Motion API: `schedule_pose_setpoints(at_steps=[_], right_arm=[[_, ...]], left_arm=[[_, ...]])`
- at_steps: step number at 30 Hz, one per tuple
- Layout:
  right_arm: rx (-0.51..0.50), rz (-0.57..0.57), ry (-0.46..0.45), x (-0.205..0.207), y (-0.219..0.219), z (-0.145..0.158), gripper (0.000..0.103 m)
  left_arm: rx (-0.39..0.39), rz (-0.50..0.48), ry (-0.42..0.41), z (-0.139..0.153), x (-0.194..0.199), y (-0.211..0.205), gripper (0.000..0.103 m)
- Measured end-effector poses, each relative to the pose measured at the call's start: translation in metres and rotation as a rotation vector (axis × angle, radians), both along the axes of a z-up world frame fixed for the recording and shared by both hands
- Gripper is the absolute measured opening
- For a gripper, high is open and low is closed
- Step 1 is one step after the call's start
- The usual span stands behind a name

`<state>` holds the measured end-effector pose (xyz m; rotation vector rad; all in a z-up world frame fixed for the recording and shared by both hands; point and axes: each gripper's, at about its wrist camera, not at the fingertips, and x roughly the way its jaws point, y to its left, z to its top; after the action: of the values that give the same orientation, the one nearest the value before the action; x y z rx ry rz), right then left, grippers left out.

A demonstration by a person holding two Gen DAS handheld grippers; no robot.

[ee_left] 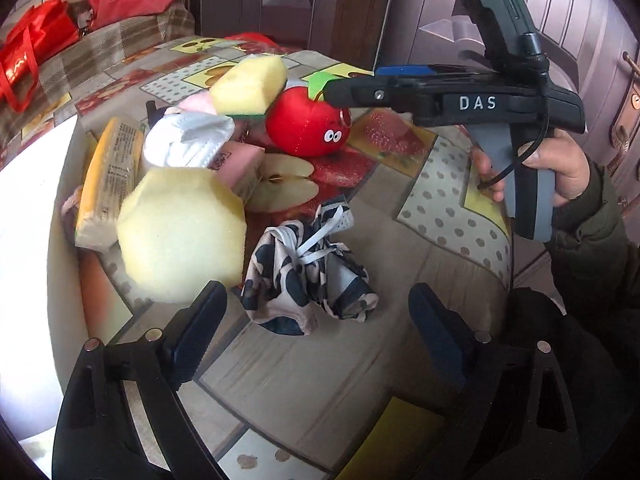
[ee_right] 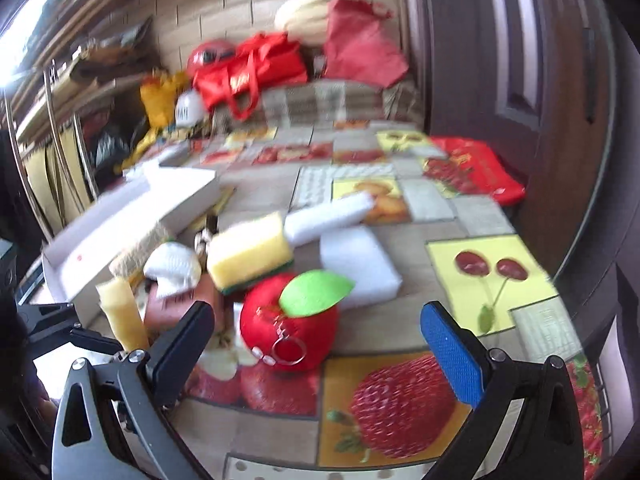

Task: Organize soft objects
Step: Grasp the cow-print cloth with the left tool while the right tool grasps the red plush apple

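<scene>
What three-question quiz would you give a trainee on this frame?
1. True or false: the plush apple has a blue leaf.
2. What lies just ahead of the left tool? A) black-and-white cloth bundle B) a mug C) a banana
3. Fill in: the right tool has its jaws ____.
Key: 1 false; 2 A; 3 open.
</scene>
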<state>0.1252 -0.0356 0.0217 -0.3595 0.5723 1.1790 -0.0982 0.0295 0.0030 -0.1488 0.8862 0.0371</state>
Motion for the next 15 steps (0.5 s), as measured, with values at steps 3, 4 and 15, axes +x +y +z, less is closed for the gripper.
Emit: schedule_pose_setpoints(at_steps=[3, 4, 15], right_arm=[[-0.074, 0.004, 0.041, 0.007, 0.021, -0.017, 0.103], [-0.094, 0.009, 0.058, 0.009, 0.028, -0.02, 0.103], [-0.094, 0.088, 0.066, 0.0, 0.033, -0.02, 0.058]], left_arm=[[0.0, -0.003, 0.019, -0.001, 0.01, 0.001, 0.093], [0.005, 0.0, 0.031, -0.003, 0.015, 0.002, 0.093], [0.096, -0.001, 0.037, -0.001, 0.025, 0.009, 0.038]])
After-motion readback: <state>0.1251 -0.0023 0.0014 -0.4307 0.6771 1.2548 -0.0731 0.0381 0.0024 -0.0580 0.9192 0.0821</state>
